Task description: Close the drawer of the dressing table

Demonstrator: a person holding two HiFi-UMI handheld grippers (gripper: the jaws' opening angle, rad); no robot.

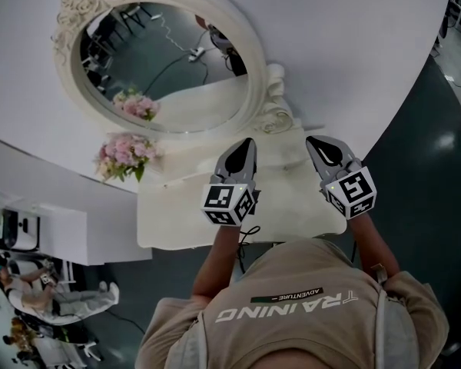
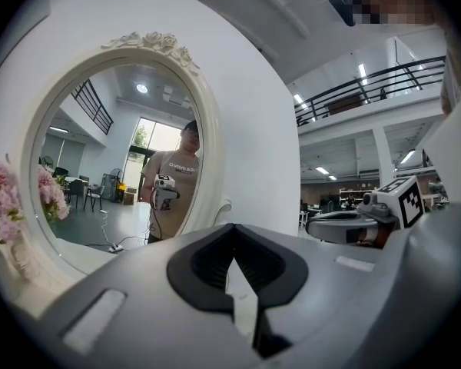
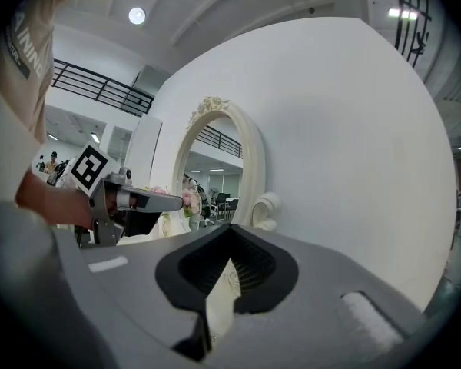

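Now | shirt [image 1: 292, 321]: "TRAINING", "ADVENTURE" | left tongs [image 1: 250, 141], right tongs [image 1: 311, 140] closed

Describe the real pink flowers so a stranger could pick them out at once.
Find the oval mirror in its cream carved frame on the white wall. At its lower left in the head view, a bunch of pink flowers stands on the cream dressing table. It sits outside the frame; the similar pink bunch inside the glass is only a reflection.
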